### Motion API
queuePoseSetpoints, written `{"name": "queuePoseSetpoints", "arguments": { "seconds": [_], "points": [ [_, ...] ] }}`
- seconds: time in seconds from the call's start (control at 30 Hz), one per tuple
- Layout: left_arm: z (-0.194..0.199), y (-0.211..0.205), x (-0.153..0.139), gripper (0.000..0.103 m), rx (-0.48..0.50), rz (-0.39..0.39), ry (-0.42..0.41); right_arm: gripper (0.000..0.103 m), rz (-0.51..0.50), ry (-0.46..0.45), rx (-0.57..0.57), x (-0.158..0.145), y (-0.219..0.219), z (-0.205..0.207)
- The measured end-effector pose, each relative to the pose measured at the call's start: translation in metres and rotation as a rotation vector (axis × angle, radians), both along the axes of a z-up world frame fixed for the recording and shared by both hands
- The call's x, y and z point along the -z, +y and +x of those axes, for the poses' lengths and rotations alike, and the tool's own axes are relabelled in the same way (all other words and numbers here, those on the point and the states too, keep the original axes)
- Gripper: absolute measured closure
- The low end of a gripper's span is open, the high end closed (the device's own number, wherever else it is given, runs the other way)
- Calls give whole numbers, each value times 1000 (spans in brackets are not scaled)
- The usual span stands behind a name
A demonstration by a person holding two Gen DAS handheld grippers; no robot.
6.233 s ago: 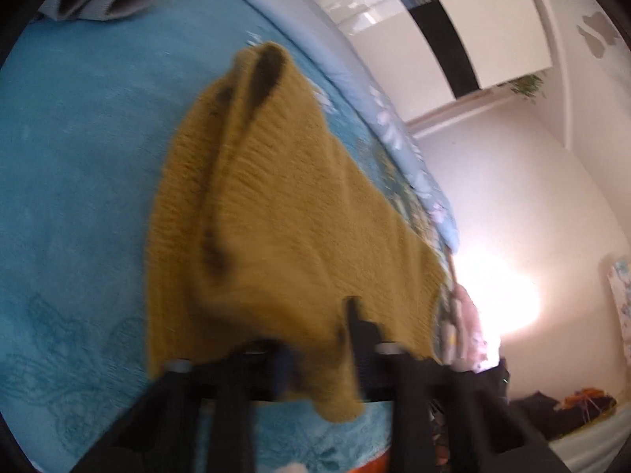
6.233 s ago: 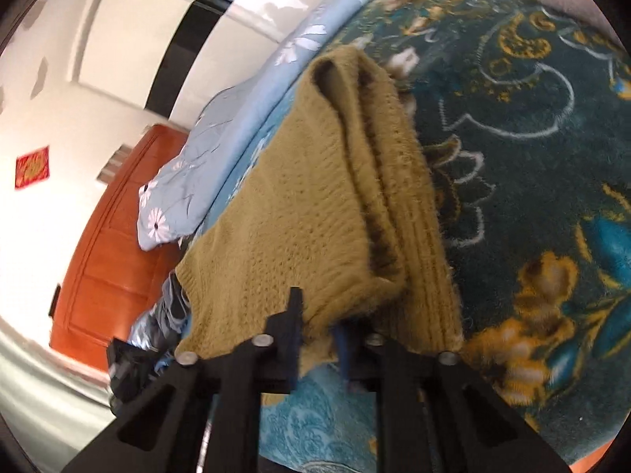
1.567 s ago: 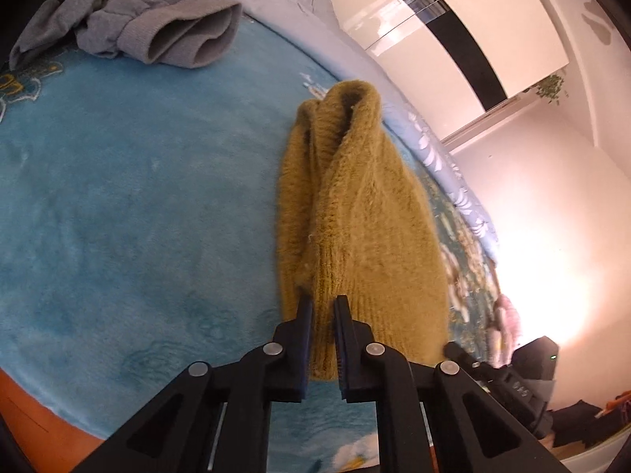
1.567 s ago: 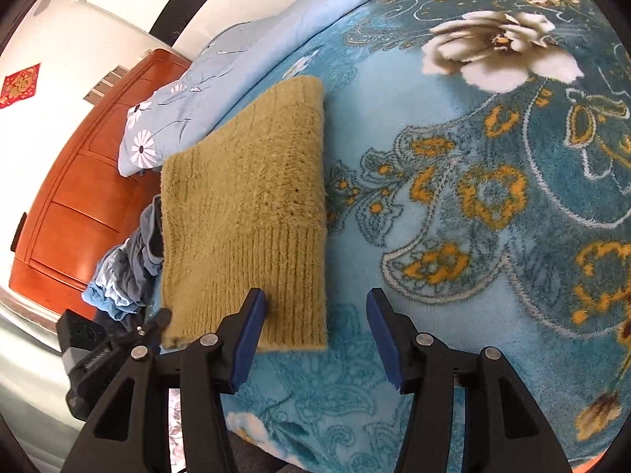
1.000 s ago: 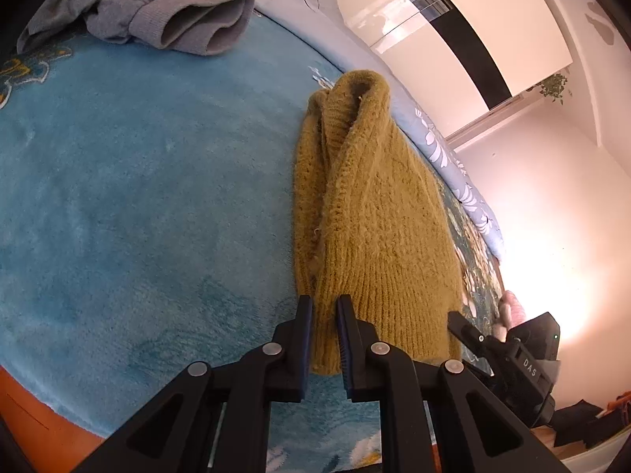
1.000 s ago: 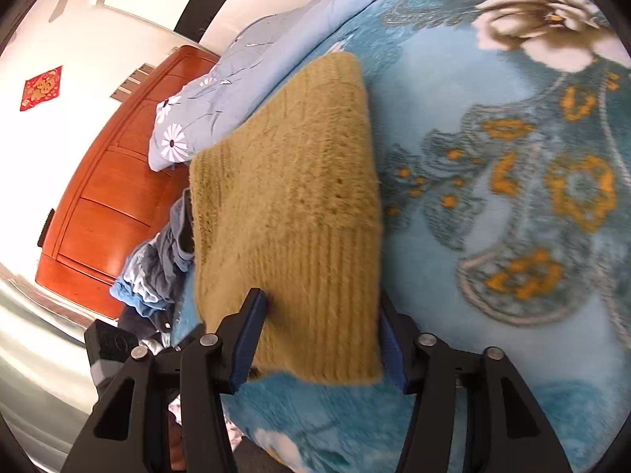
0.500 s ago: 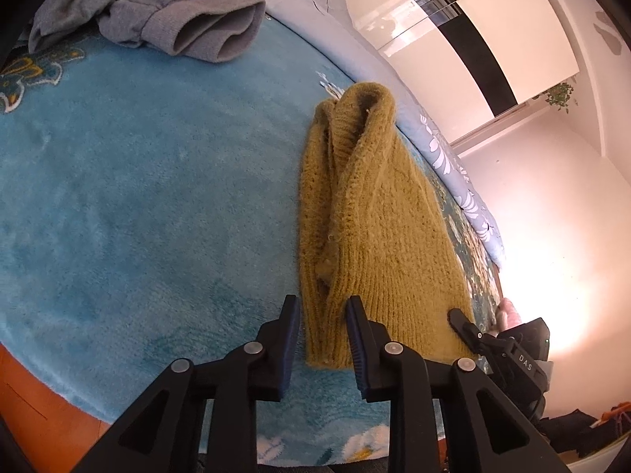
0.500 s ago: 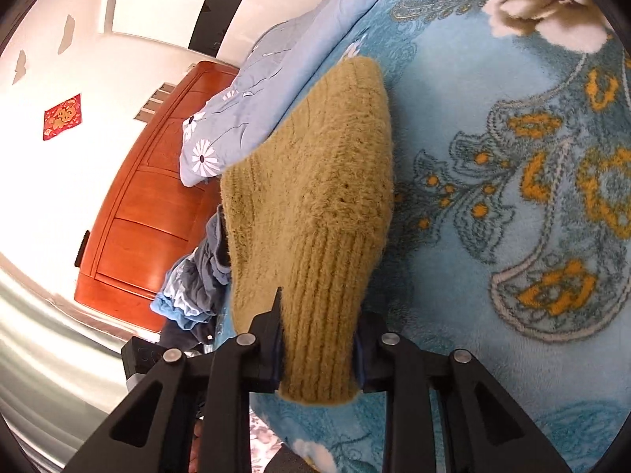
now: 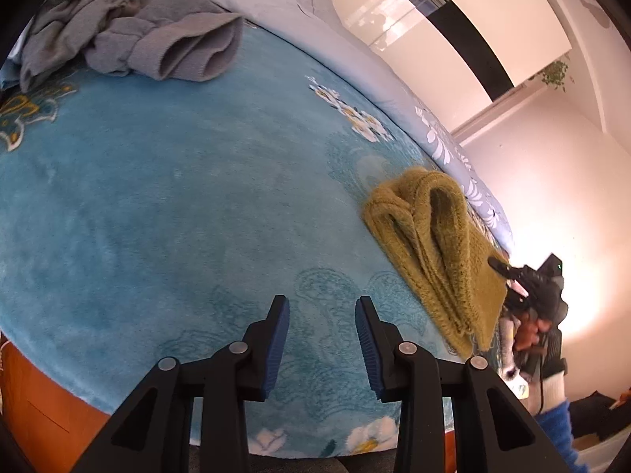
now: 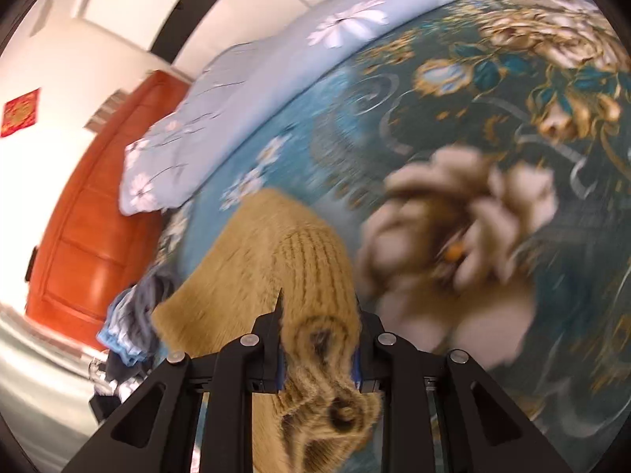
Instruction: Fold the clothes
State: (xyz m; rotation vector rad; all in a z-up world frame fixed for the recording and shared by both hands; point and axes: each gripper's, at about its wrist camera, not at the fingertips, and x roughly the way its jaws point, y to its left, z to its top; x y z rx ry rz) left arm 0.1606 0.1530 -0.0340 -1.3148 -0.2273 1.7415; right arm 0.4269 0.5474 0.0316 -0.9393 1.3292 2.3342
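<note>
The folded mustard-yellow knit sweater [image 9: 441, 252] hangs just above the blue floral blanket [image 9: 165, 205], off to the right of my left gripper [image 9: 322, 317]. The left gripper is open and empty, its blue-padded jaws apart over bare blanket. My right gripper [image 10: 317, 329] is shut on the sweater's [image 10: 268, 268] ribbed hem, which bunches between the jaws and hangs toward the camera. The right gripper [image 9: 501, 266] also shows in the left wrist view, at the sweater's far edge. The right wrist view is blurred.
A heap of grey clothes [image 9: 157, 43] lies at the blanket's far left. A pale blue flowered quilt [image 10: 244, 79] lines the far edge. More clothes [image 10: 130, 319] lie by the orange wooden headboard [image 10: 102, 205]. The bed's near edge runs under my left gripper.
My left gripper has opened, let go of the sweater and drawn off to the left. My right gripper has closed on the hem and is moving the sweater to the right.
</note>
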Motion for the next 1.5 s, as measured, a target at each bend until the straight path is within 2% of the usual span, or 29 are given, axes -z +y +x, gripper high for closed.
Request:
{"name": "queuePoseSetpoints", "arguments": {
  "seconds": [0.07,0.13,0.2,0.27,0.3,0.4,0.5,0.57,0.7,0.73,0.9,1.07,1.17,1.3,1.33,1.4,1.5],
  "points": [
    [-1,8,-4,59,12,-5,15,77,-22,-16,0,6,11,-1],
    [-4,19,-9,48,19,-1,26,72,-20,-28,8,10,10,1],
    [-7,37,-13,42,35,7,38,67,-7,-27,15,13,6,6],
    [-11,60,-16,39,71,9,51,61,-19,-22,30,18,4,15],
    [-14,72,-17,37,97,11,47,54,-33,-13,35,20,3,20],
    [-22,103,-18,37,167,30,7,43,-85,21,53,31,-2,38],
    [-33,126,-32,36,164,47,34,42,-141,51,72,44,-11,55],
    [-40,146,-42,29,193,50,50,41,-172,90,84,49,-18,63],
    [-49,201,-44,24,296,-49,72,40,-187,117,90,52,-30,60],
    [-50,215,-39,24,346,-73,62,36,-190,121,91,53,-33,59],
    [-62,246,-9,24,447,-160,-30,34,-166,138,112,51,-45,61],
    [-68,241,8,20,460,-139,-117,34,-203,195,113,58,-58,70],
    [-64,234,13,20,475,-103,-162,34,-179,182,113,57,-61,66],
    [-58,226,11,25,481,-95,-166,34,-181,182,132,55,-62,64],
    [-57,224,10,36,475,-102,-157,35,-184,186,136,55,-62,64],
    [-55,217,7,49,458,-101,-152,39,-207,197,145,57,-62,67],
    [-52,205,2,61,427,-77,-159,60,-266,217,159,63,-63,71]
  ]
}}
